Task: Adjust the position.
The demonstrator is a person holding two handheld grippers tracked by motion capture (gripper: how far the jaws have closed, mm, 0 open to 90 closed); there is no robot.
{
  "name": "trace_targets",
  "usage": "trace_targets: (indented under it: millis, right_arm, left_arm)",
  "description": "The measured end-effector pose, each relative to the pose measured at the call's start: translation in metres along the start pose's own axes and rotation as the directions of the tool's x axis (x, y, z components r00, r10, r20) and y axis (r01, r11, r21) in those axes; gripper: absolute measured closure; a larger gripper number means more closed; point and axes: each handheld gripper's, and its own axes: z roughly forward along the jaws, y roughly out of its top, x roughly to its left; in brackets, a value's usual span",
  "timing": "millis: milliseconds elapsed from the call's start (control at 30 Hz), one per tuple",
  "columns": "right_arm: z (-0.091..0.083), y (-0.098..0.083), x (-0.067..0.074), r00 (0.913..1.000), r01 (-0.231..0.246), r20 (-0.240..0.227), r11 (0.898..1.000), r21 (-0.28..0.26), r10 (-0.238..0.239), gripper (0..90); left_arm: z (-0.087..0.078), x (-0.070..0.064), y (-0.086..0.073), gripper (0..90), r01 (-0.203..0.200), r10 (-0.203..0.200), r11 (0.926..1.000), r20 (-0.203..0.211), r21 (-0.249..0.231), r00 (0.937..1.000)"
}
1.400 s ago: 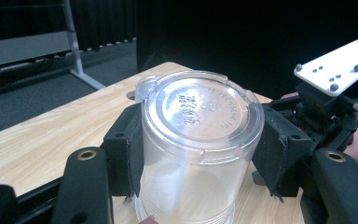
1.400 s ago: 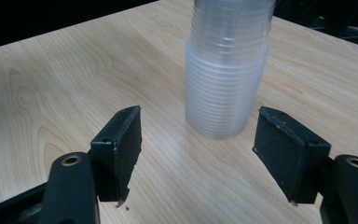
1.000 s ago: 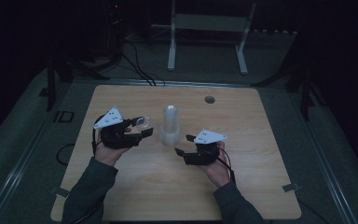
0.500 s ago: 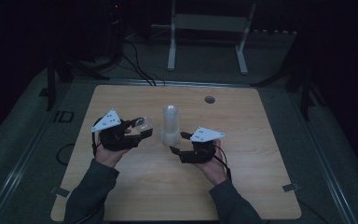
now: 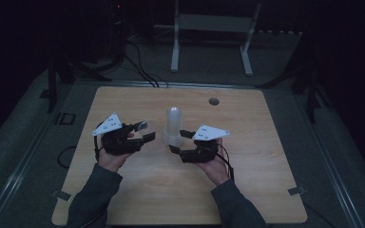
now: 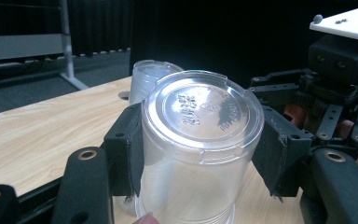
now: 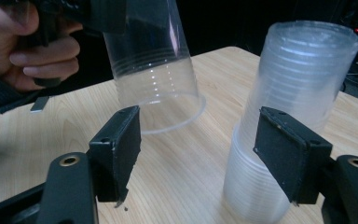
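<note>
- The high view is dim and underexposed; the surroundings fall to near black, and only the worktop (image 5: 138, 190) shows as a muted, evenly lit tan panel.
- That view is soft and grainy, with faint shadows.
- The left gripper view is brighter; white glare sits on the embossed base of the clear cup (image 6: 200, 140), and the background behind it is black.
- Its nearest black fingers (image 6: 130, 149) are slightly blurred.
- The right gripper view is well lit on the wood, with soft highlights on the cup stack (image 7: 284, 116).
</note>
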Motion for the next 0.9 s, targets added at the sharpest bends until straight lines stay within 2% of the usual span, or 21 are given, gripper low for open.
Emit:
trace_targets:
  millis: [500, 900]
  right_arm:
    - [0.003, 0.011, 0.005, 0.9986, 0.021, -0.048, 0.999, -0.050, -0.023, 30.1]
    - [0.008, 0.013, 0.004, 0.9949, 0.001, -0.101, 0.997, -0.080, -0.009, 29.5]
  left_arm:
    - [0.000, 0.001, -0.002, 40.9, 0.040, -0.039, 0.9990, 0.047, -0.021, 0.9981]
    - [-0.001, 0.001, -0.001, 41.0, 0.060, -0.057, 0.9976, 0.085, -0.035, 0.9948]
